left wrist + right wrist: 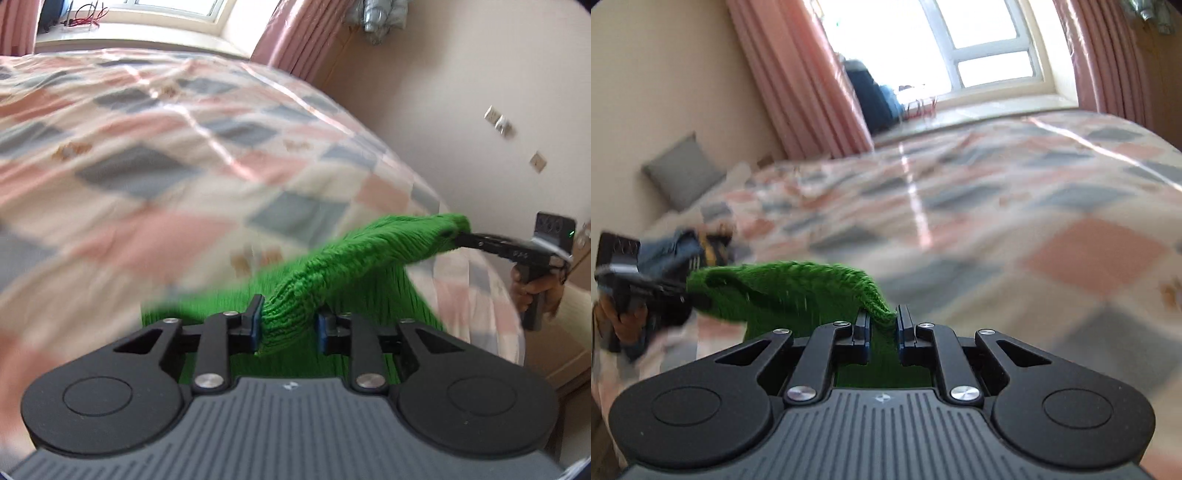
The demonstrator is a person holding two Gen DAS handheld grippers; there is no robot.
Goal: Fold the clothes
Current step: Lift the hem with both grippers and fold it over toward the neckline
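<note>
Both grippers are holding a green knitted garment [332,266] up off the bed [166,147], so that it is spanning the lower middle of each wrist view. The left gripper [290,325] is pinching a thick bunch of the knit between its blue-padded fingers [255,325], and the right gripper [882,328] is clamping a narrower rolled edge, its fingers nearly together on the fabric. In the left view the right gripper is showing at the right edge of the frame, gripped by a hand [535,291], with the cloth stretching between the two tools. The step in hand is probably spreading the garment before laying it flat; doing this well is calling for even tension, both edges kept level, and a slow lowering onto the quilt so the knit is not sagging or twisting. The yarn is looking chunky, ribbed and stretchy, likely to droop under its own weight. The bed cover is a soft patchwork of pink, grey and cream diamonds. More clothes [683,247] are lying at the left of the right view.
</note>
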